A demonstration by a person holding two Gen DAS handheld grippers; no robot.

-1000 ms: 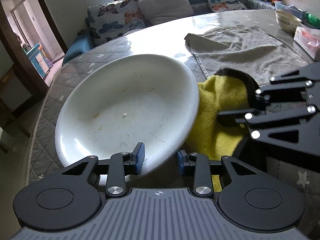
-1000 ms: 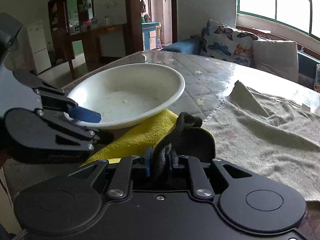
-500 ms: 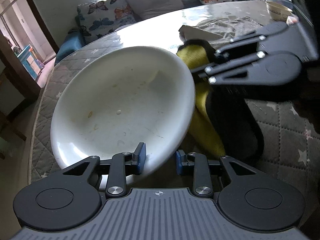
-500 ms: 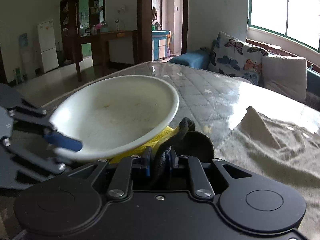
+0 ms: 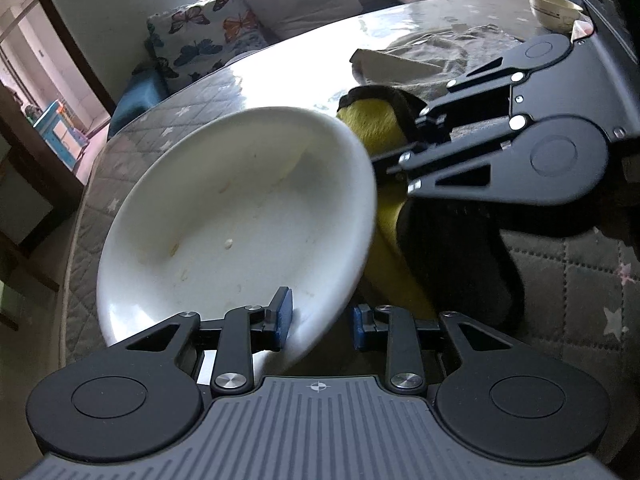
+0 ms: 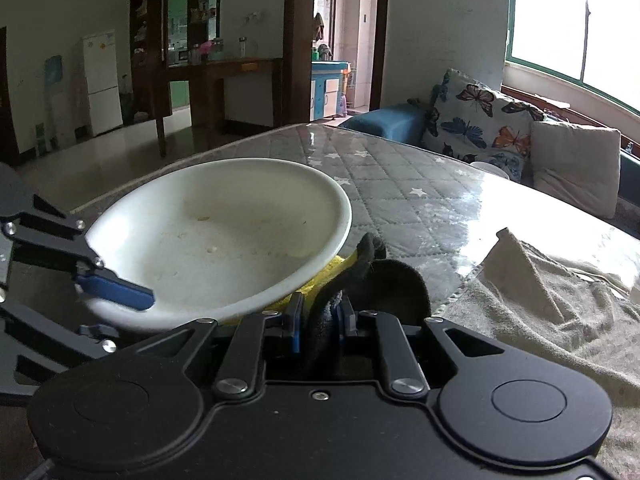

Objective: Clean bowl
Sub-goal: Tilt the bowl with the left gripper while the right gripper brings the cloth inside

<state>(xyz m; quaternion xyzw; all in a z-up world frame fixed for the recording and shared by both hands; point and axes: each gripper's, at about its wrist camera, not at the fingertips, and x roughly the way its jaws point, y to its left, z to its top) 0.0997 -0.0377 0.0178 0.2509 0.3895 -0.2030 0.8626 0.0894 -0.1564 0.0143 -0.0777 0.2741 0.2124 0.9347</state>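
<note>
A wide white bowl (image 5: 240, 224) with small food specks inside is held tilted above the table, its rim pinched in my left gripper (image 5: 320, 320), which is shut on it. The same bowl (image 6: 224, 236) fills the left half of the right wrist view, with the left gripper's blue pad (image 6: 116, 290) on its rim. My right gripper (image 6: 318, 320) is shut on a yellow cloth with a dark edge (image 6: 360, 276). That cloth (image 5: 380, 132) hangs just past the bowl's right rim, partly under it.
A grey towel (image 6: 540, 280) lies spread on the quilted, glass-topped round table (image 6: 400, 184). A small bowl (image 5: 554, 8) stands at the far right edge. Cushions (image 5: 208, 40) line a bench behind the table. A doorway and open floor lie to the left.
The bowl has been lifted and tilted more steeply. My right gripper with the cloth has risen from the table and come up level with the bowl's right rim.
</note>
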